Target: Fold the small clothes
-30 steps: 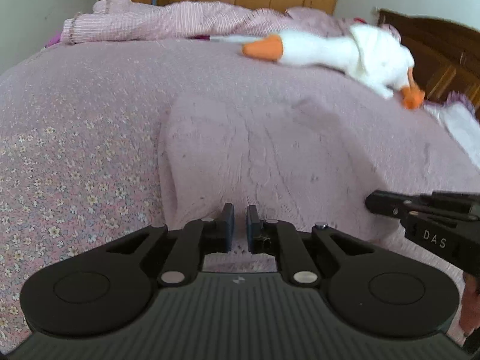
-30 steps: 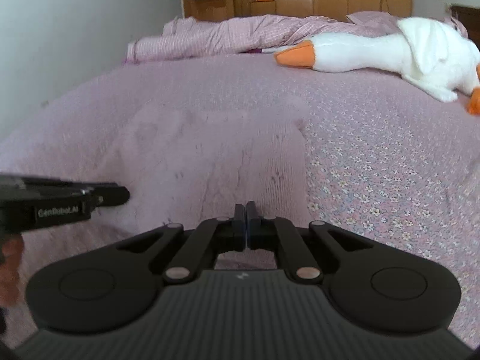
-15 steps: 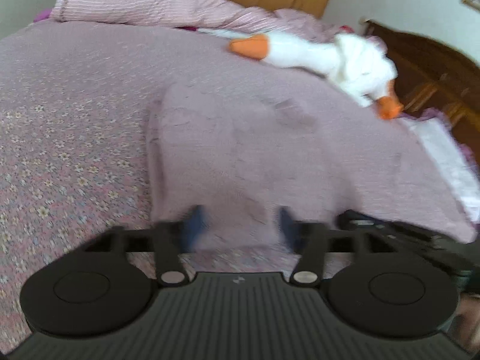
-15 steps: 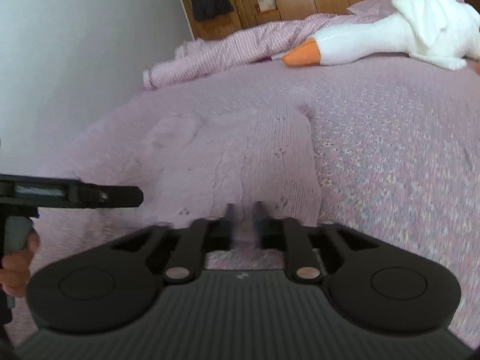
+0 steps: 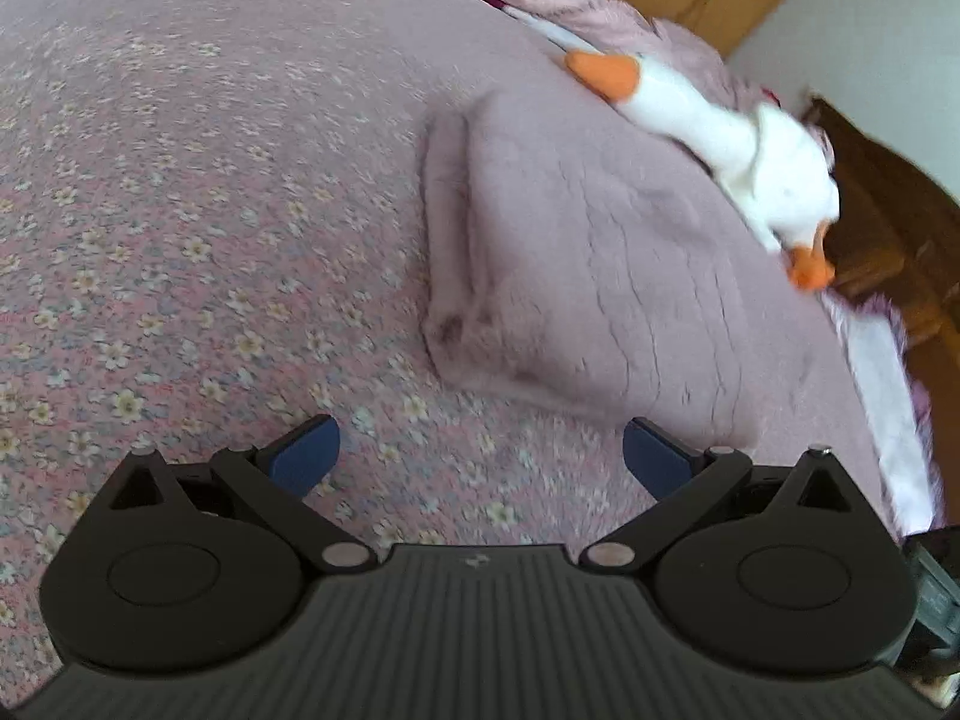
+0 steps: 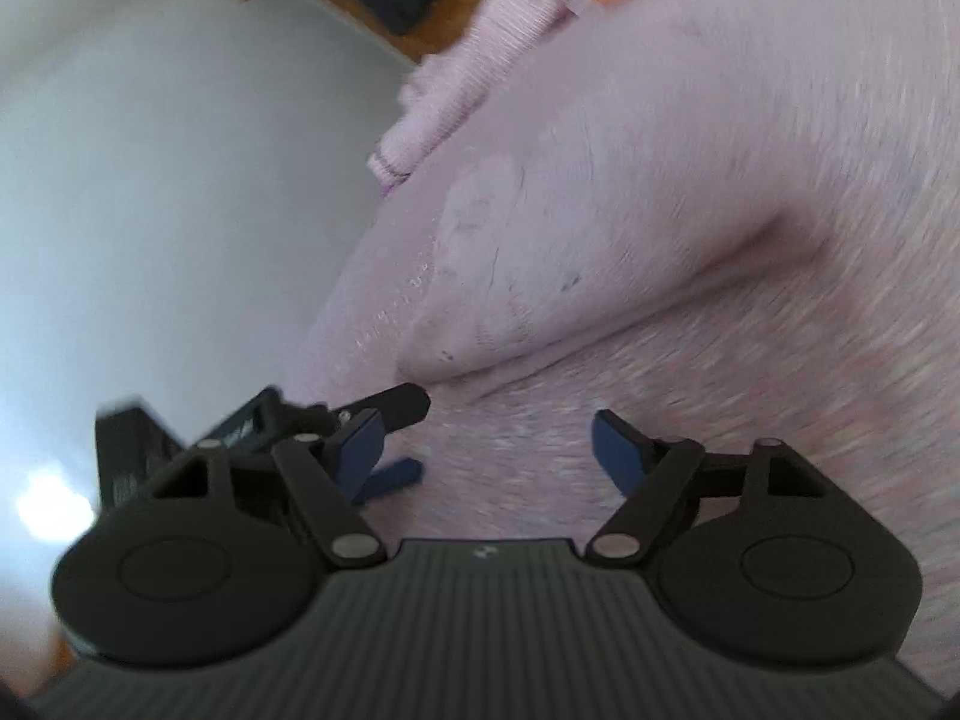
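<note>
With both sets of jaws spread wide and gripping nothing, the left gripper [image 5: 480, 456] hovers over the flowered bedspread [image 5: 180, 252] just short of the folded pink knit garment [image 5: 588, 276], which lies flat on the bed. Only that view shows the white plush goose [image 5: 750, 144] beyond it. The right gripper [image 6: 486, 444] view (pretty blurry) catches the garment's near edge [image 6: 540, 276], the left gripper's fingers [image 6: 390, 408] poking in, plus a grey wall [image 6: 150, 180].
</note>
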The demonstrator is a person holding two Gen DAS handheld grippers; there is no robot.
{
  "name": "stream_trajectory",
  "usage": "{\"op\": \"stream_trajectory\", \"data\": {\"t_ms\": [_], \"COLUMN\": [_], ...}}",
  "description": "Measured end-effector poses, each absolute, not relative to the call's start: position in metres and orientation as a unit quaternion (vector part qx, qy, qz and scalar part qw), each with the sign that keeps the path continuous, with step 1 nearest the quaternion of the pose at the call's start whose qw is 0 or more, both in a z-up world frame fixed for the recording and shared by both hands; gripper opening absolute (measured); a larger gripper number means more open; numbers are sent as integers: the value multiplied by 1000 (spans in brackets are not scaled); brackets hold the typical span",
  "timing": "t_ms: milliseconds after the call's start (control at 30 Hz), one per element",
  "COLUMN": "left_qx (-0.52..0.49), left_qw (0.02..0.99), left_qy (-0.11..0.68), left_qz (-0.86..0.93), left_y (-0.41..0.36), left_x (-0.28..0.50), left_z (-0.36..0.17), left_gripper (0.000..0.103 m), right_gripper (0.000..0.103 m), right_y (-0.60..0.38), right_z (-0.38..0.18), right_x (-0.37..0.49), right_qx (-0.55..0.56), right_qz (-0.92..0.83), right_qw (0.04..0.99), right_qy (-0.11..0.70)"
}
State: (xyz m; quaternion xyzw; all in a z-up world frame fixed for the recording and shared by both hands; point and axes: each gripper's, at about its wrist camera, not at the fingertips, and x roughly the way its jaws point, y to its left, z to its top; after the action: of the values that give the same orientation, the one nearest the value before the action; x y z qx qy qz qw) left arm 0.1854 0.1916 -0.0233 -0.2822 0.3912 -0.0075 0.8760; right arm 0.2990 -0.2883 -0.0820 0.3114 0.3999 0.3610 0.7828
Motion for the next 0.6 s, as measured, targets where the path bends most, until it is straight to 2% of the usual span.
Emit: {"op": "stream_trajectory", "data": {"t_ms": [100, 333, 500, 600], "left_qx": [-305, -311, -233, -230], "left_qw": [869, 875, 897, 892], "left_qy": [388, 370, 376, 389], "left_qz": [18, 16, 13, 0], "left_y": [205, 225, 216, 213], "left_x": [181, 179, 187, 187], "left_z": [-20, -16, -13, -11], "left_gripper": [103, 103, 103, 103], "right_gripper": [80, 80, 80, 80], "right_y": [-262, -243, -238, -231], "right_z": [-93, -104, -106, -106], "right_x": [314, 335, 343, 345], "right_qx": [355, 443, 466, 460], "right_qz": [339, 266, 247, 251], "right_qw": [760, 740, 730, 737], "right_qy": [426, 431, 435, 427]}}
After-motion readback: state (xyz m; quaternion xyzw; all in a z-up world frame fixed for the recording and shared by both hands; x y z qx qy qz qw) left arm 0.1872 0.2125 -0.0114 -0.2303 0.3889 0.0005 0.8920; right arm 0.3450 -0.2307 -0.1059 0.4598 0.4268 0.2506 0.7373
